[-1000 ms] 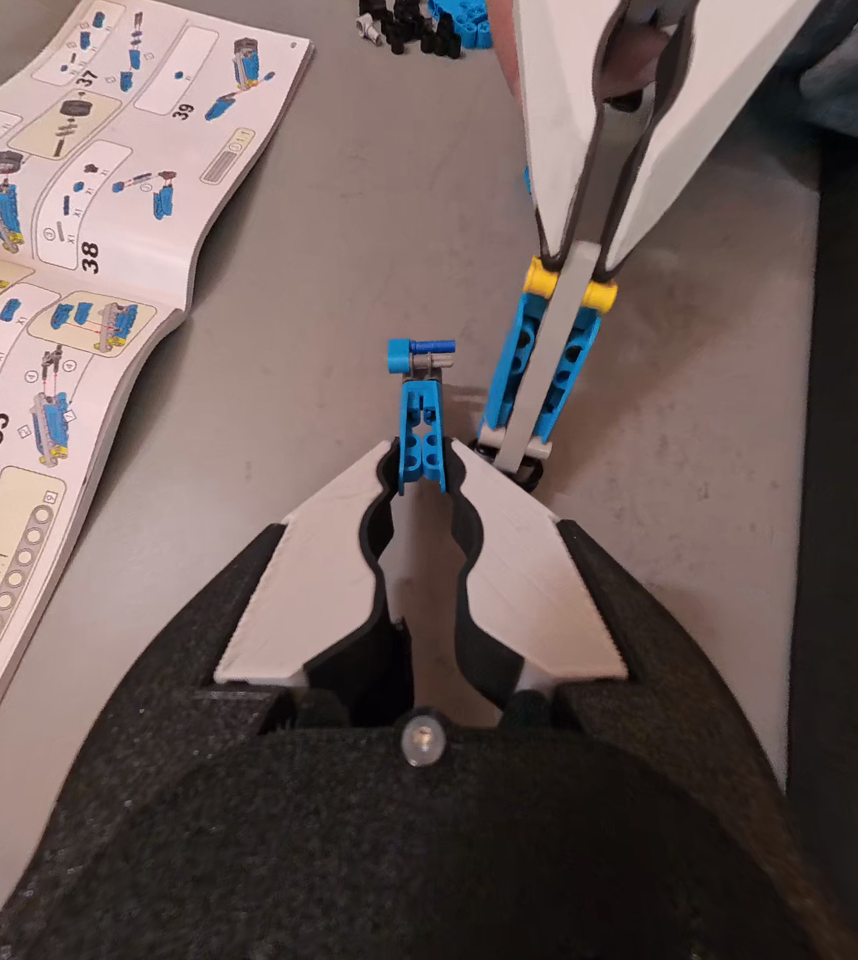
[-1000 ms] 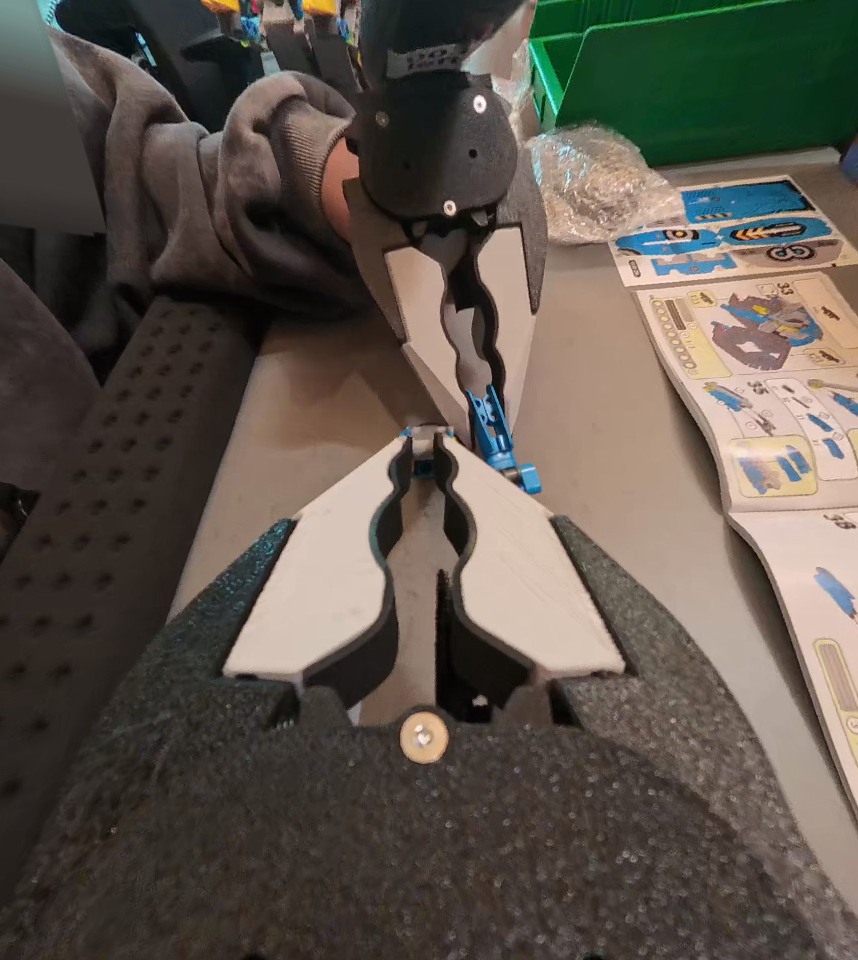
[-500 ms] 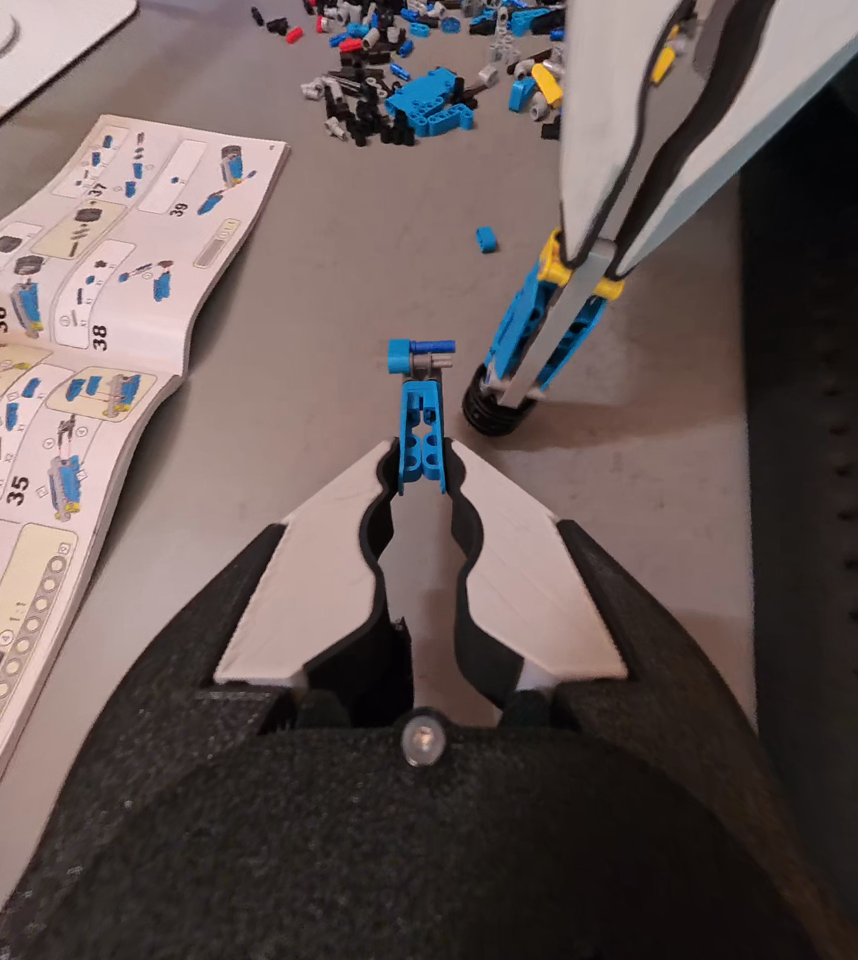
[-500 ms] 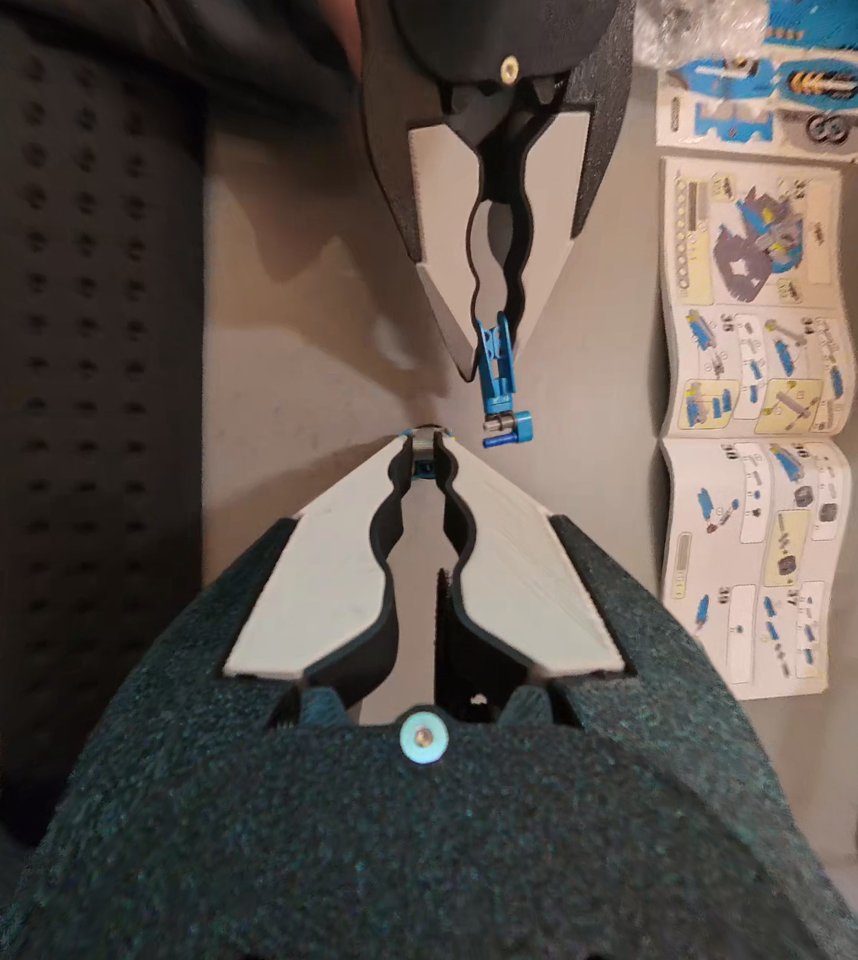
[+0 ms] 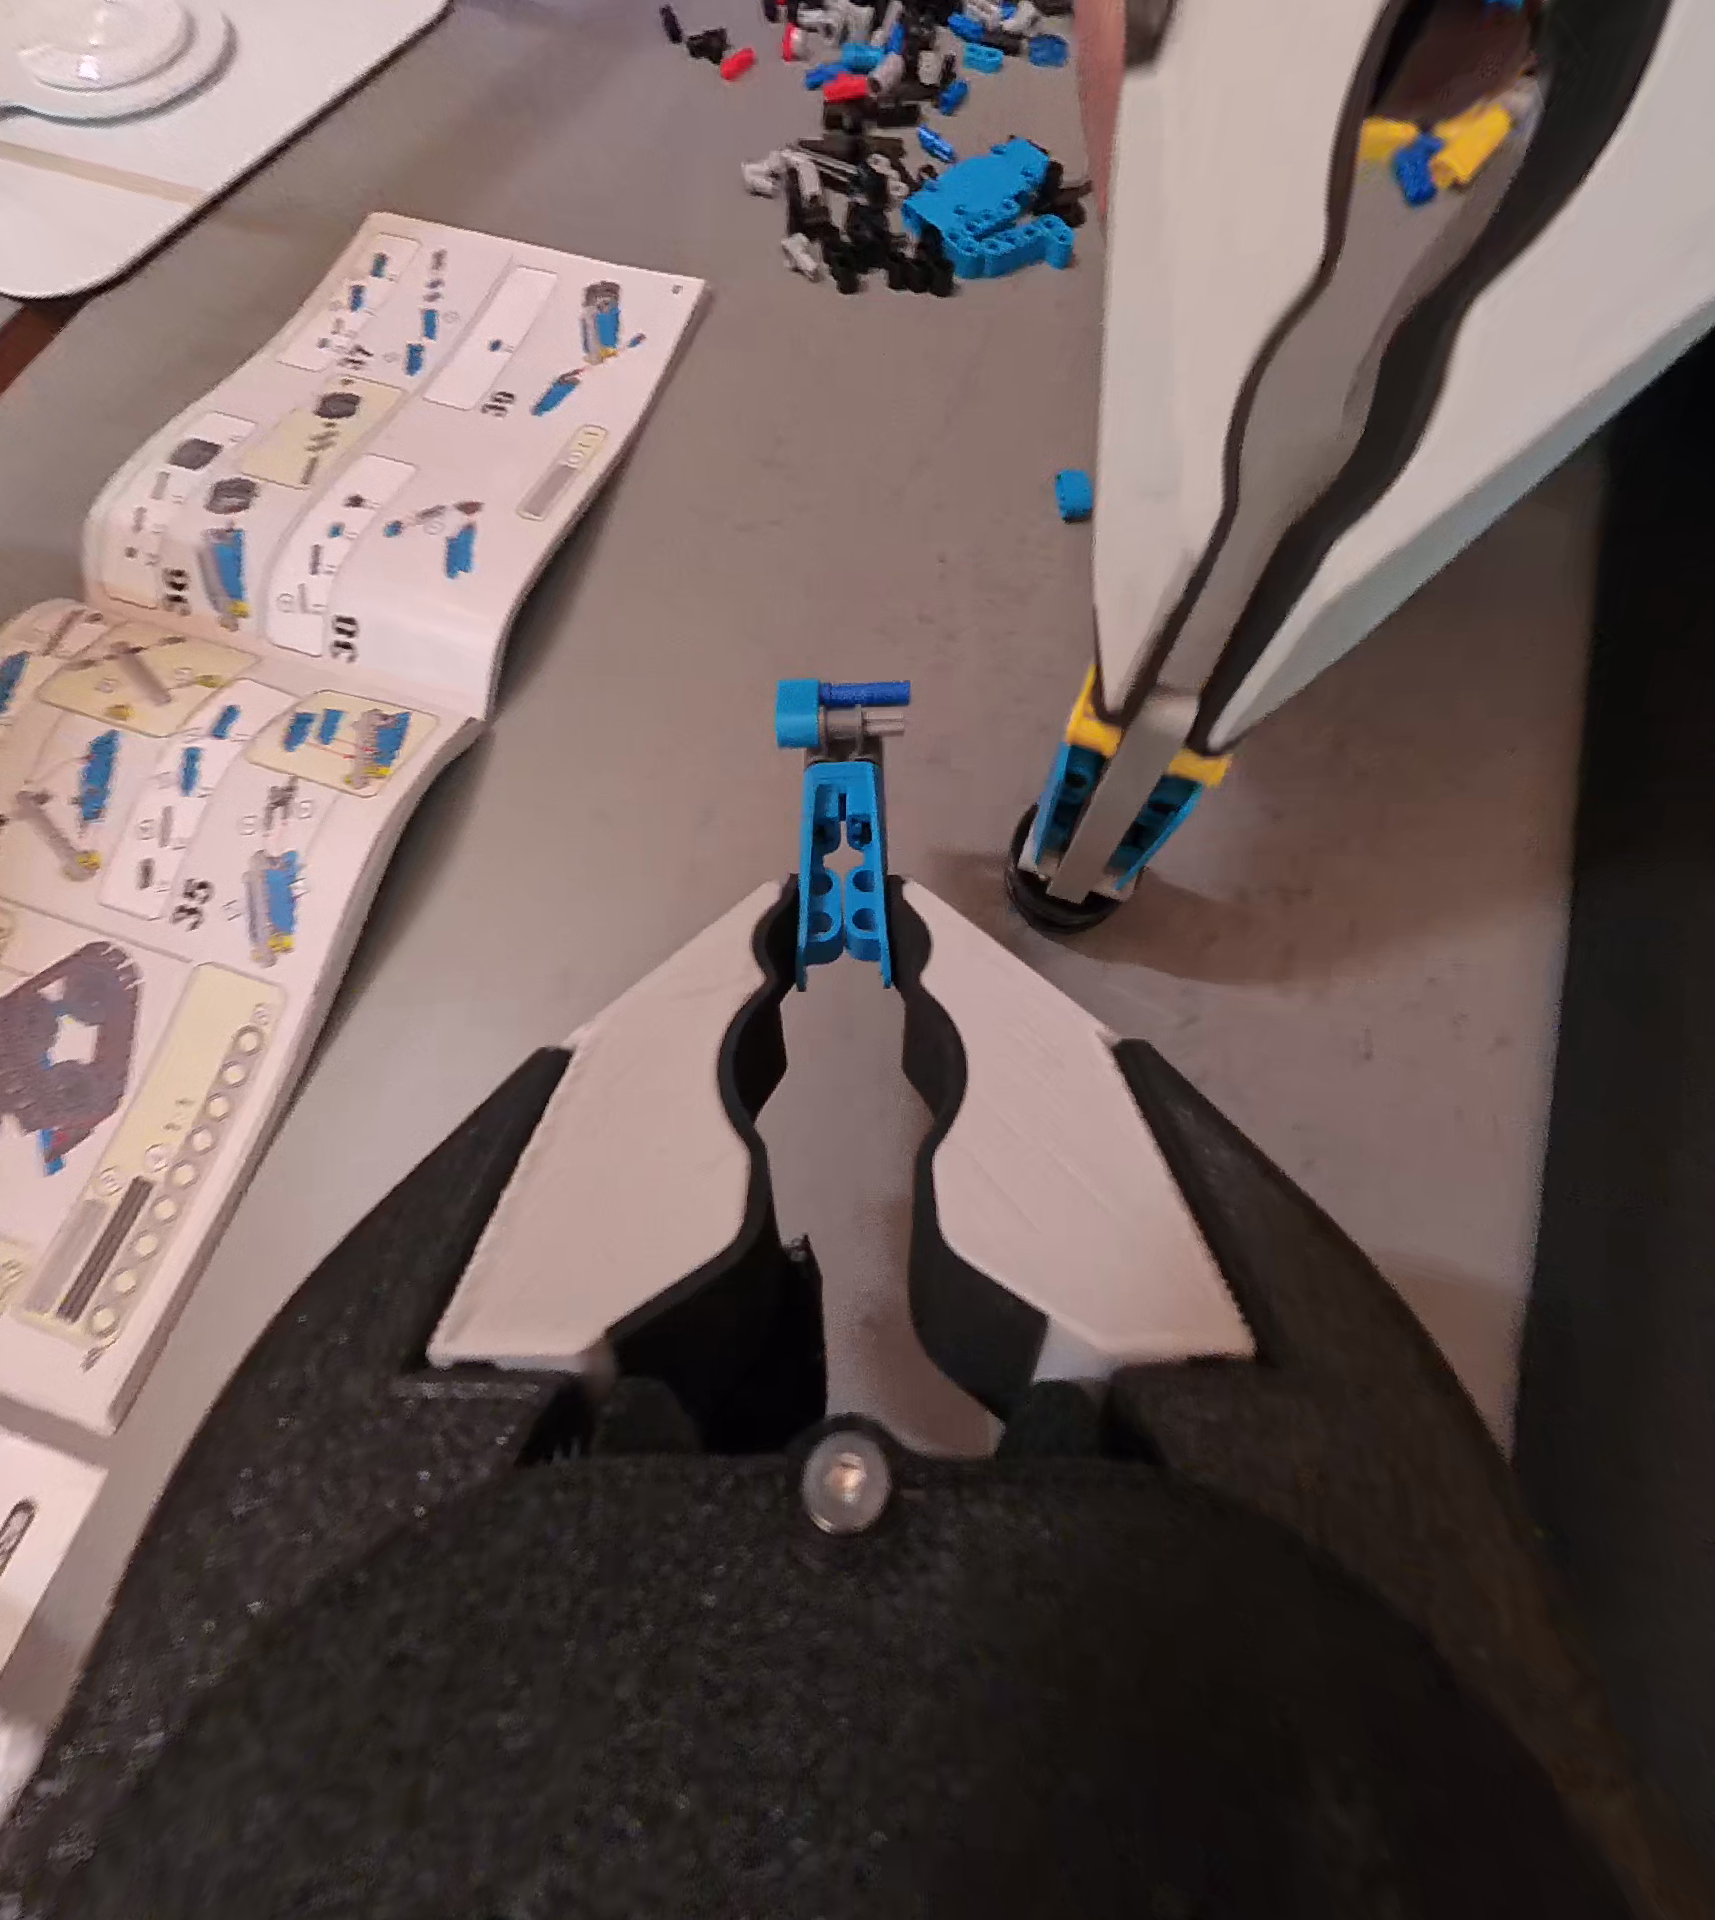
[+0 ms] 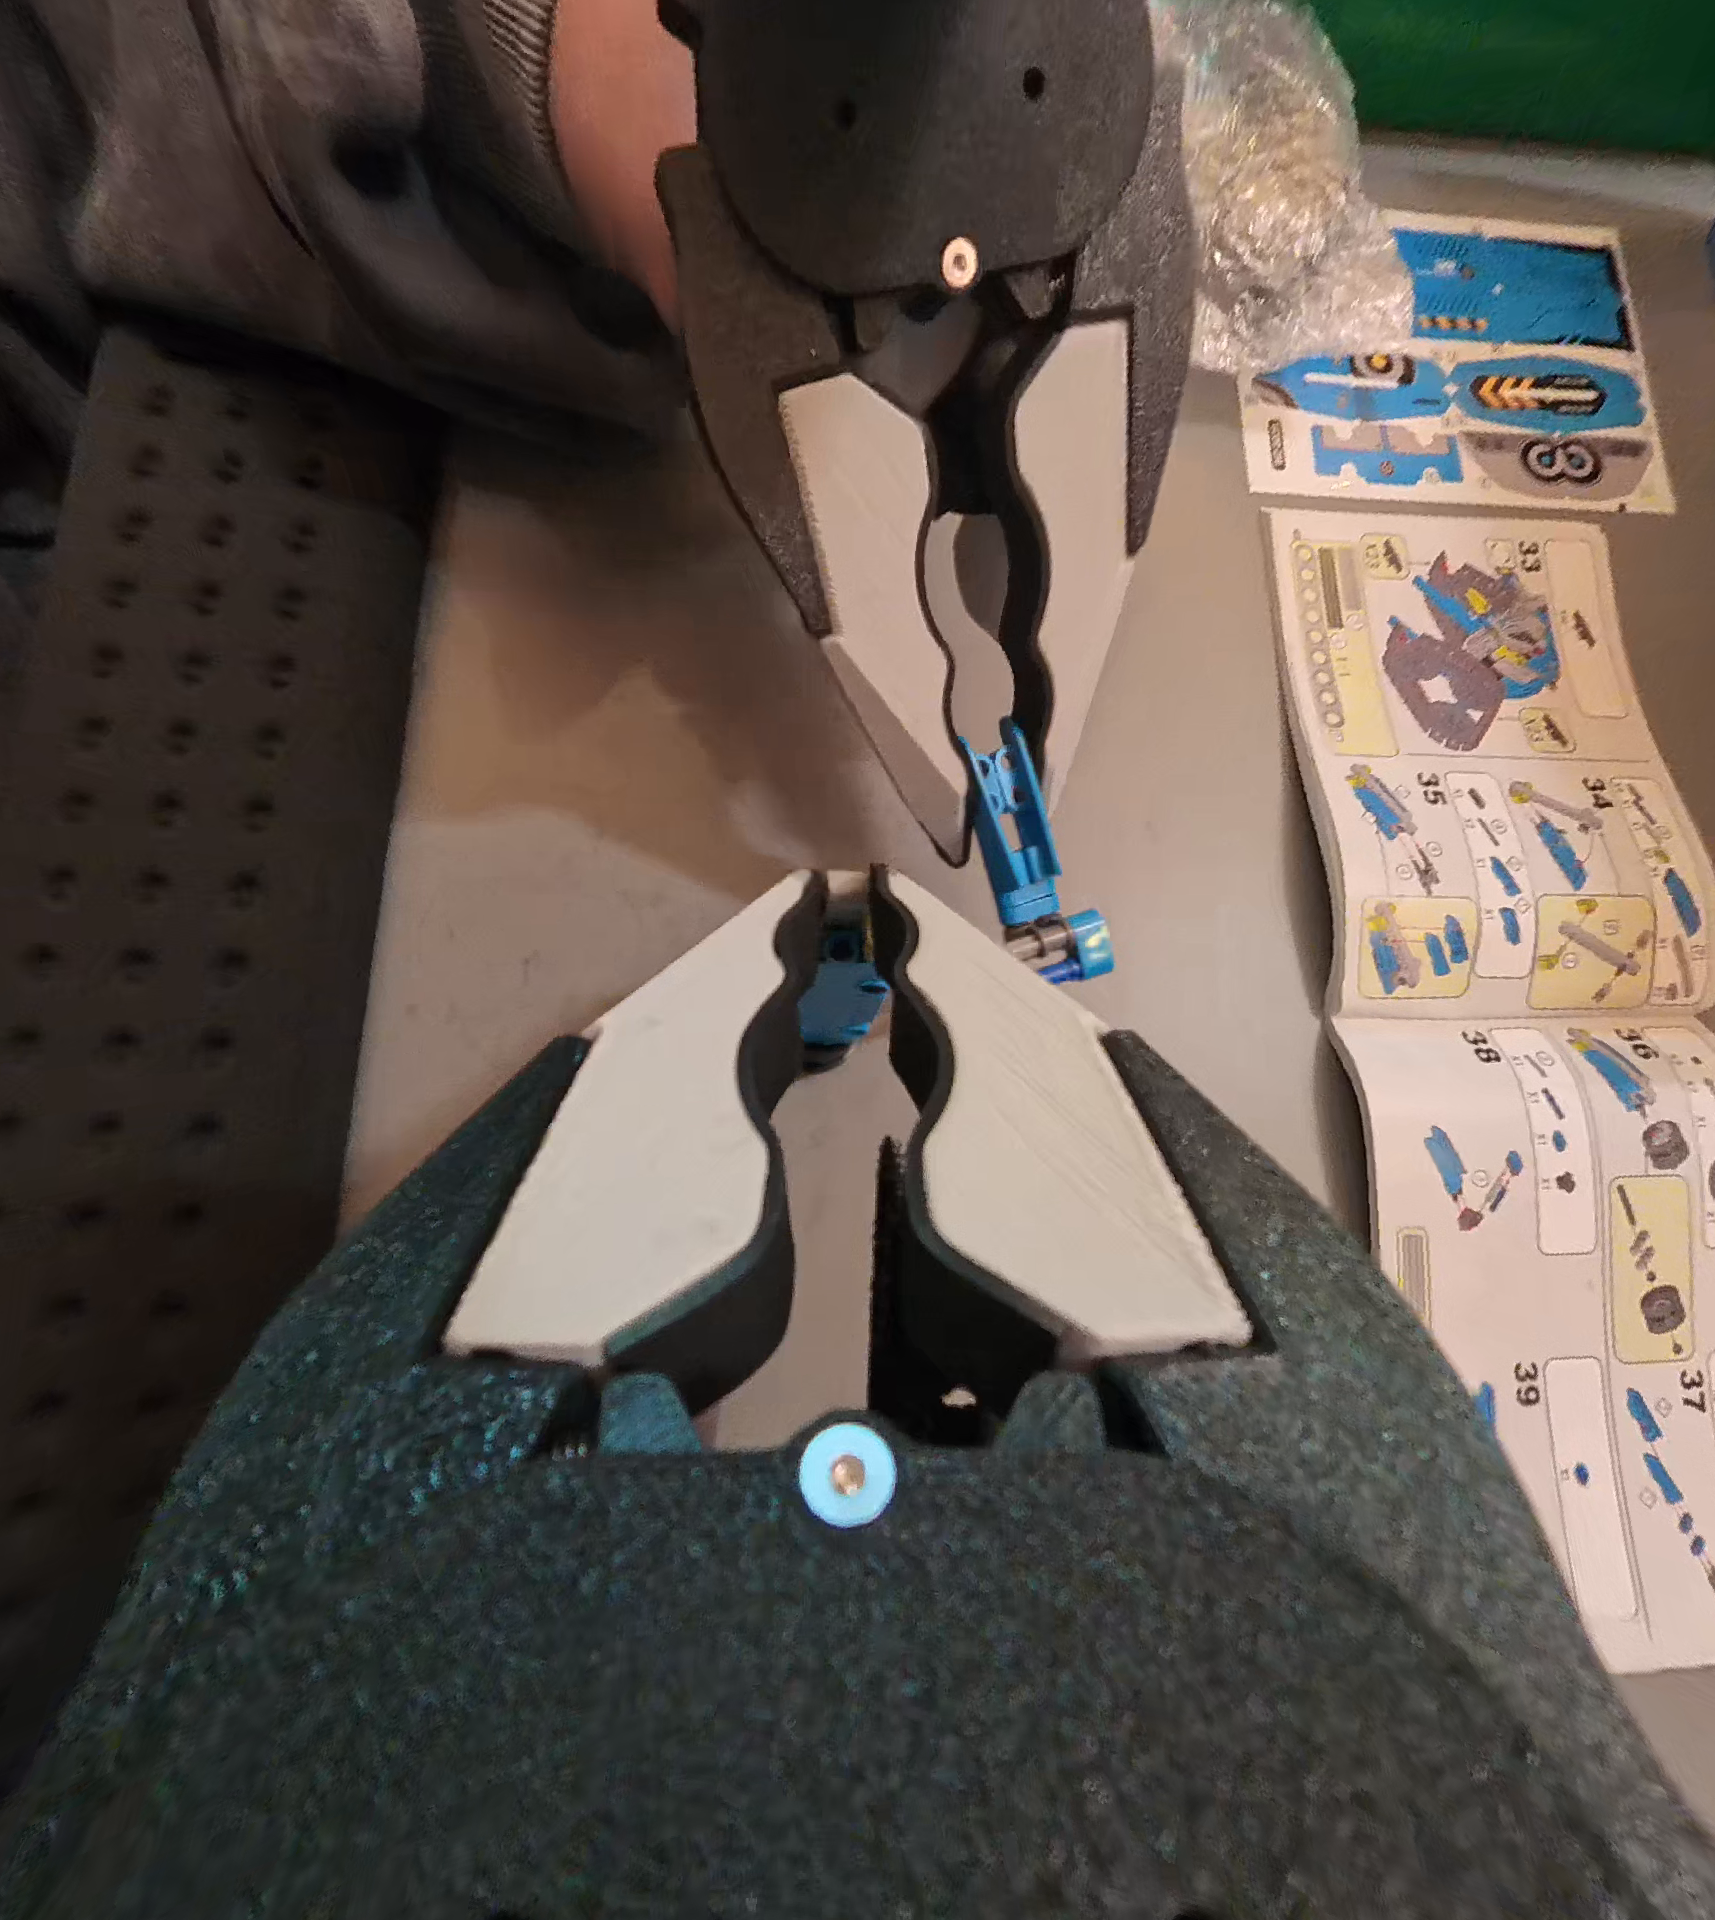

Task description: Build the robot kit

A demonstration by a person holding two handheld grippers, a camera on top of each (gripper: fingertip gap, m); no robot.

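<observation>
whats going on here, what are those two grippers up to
A person holds a hand-held gripper in each hand over a grey table. The left hand-held gripper is shut on a small blue piece. The right hand-held gripper grips a blue, grey and yellow assembly, its black wheel on the table. An open instruction booklet and loose bricks lie nearby.

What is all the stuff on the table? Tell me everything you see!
Small blue brick piece: one, blue with grey pin, in left gripper.
Blue-grey-yellow assembly: one, on a black wheel, in right gripper.
Loose brick pile: many, mixed colours, far table.
Instruction booklet: one, open, left side.
Sticker sheet: one, blue, beyond booklet.
Plastic bag: one, clear, crumpled.
Green bin: one, behind the bag.
Left gripper: shut.
Right gripper: shut.
</observation>
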